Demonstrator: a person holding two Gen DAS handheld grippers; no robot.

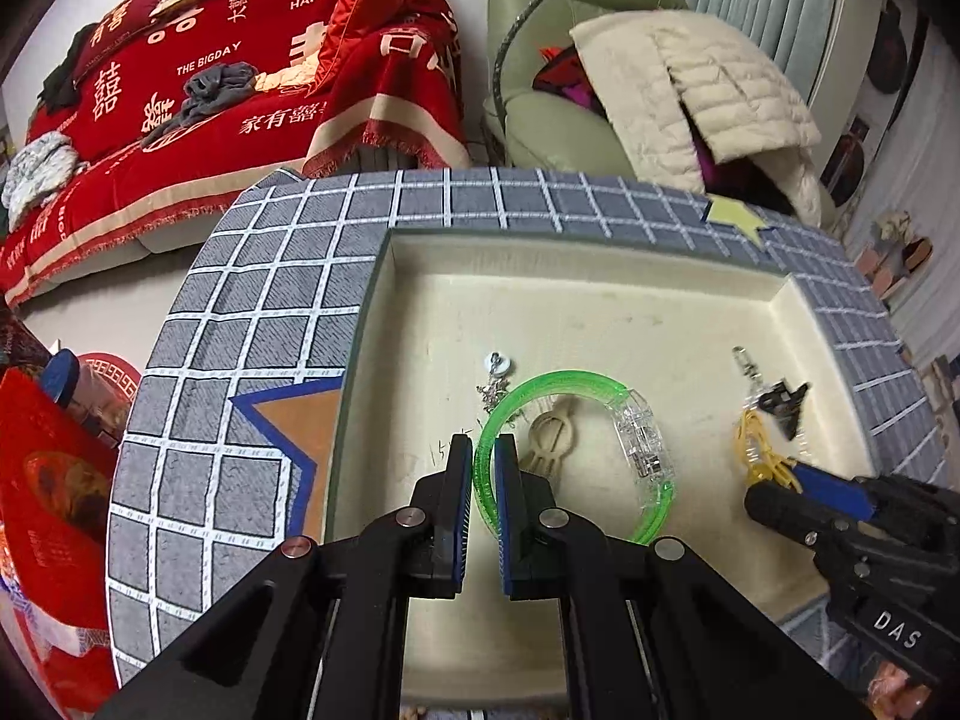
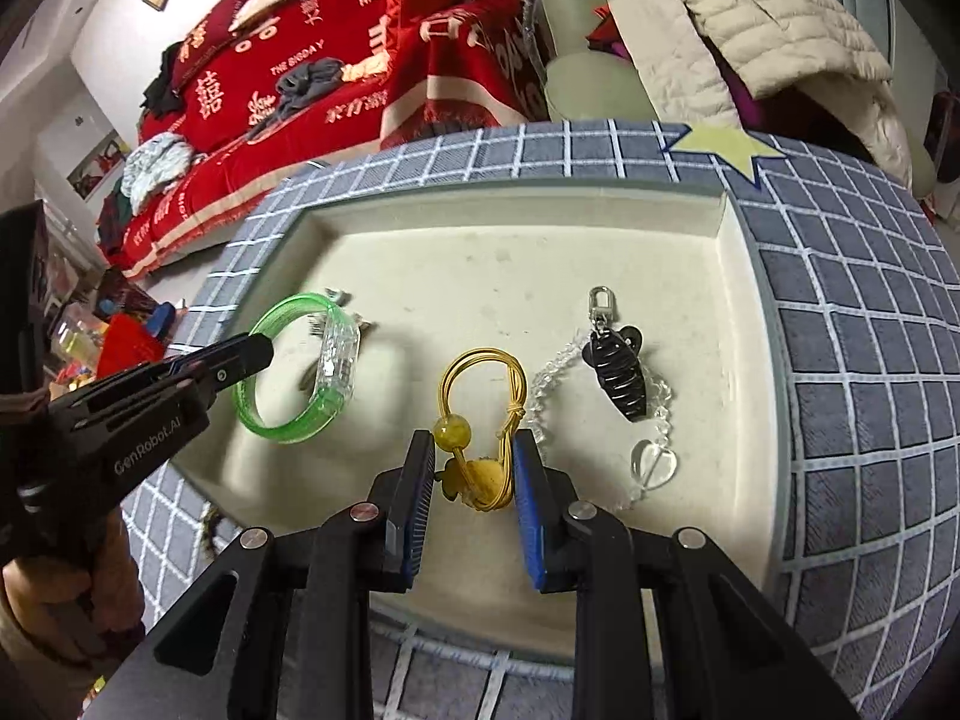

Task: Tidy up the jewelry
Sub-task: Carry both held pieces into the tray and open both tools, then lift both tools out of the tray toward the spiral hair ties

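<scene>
A cream tray (image 1: 600, 312) lies on a grey checked cloth and holds the jewelry. My left gripper (image 1: 485, 445) is shut on the rim of a green bangle (image 1: 576, 377) that has a clear section; the right wrist view shows the same gripper (image 2: 258, 354) on the bangle (image 2: 276, 426). My right gripper (image 2: 474, 441) is shut on a yellow cord bracelet (image 2: 480, 360) with a yellow bead, just above the tray floor. From the left wrist view this gripper (image 1: 798, 474) sits at the right with the yellow cord (image 1: 759, 456) at its tips.
A black pendant (image 2: 618, 372) on a clear bead chain with a glass heart (image 2: 654, 462) lies right of the yellow bracelet. A small silver chain (image 1: 495, 387) and a beige piece (image 1: 552, 438) lie by the bangle. Sofas stand beyond the table.
</scene>
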